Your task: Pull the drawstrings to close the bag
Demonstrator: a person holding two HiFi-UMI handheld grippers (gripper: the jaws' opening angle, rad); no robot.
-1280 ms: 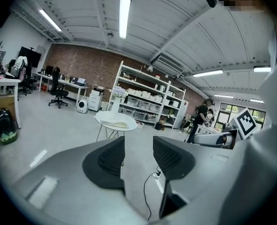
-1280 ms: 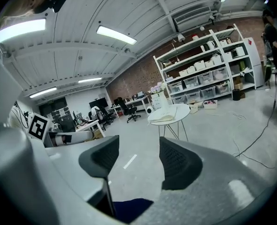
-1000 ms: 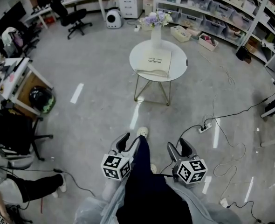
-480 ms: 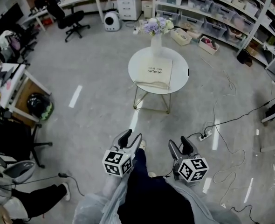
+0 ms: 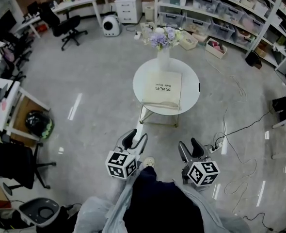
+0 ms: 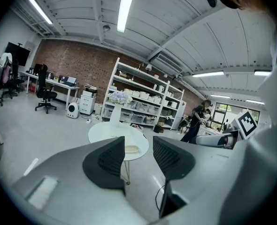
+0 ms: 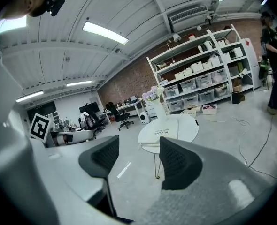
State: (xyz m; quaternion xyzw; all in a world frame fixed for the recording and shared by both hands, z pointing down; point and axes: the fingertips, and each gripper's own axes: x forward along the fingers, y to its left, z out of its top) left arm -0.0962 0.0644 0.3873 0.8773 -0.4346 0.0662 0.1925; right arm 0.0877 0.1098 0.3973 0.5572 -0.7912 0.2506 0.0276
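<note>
bag flat on round table; both grippers open, well short of it

cream fabric drawstring bag with dark print (image 5: 165, 87) lies flat on the round white table with thin gold legs (image 5: 142, 84), toward its front edge; a tall white vase of lilac flowers (image 5: 163, 57) stands at the table's far edge, just beyond the bag; left gripper (image 5: 135, 137) and right gripper (image 5: 188, 145) are held side by side over the grey floor, well apart from the table, both pointing toward it; left jaws stand apart, pads on nothing; right jaws apart likewise; a white shoe (image 5: 149, 162) shows between the grippers; white shelving with clear storage bins (image 5: 215, 13) stands behind the table; a white power strip (image 5: 214, 148) with cables lies on the floor to the right
</note>
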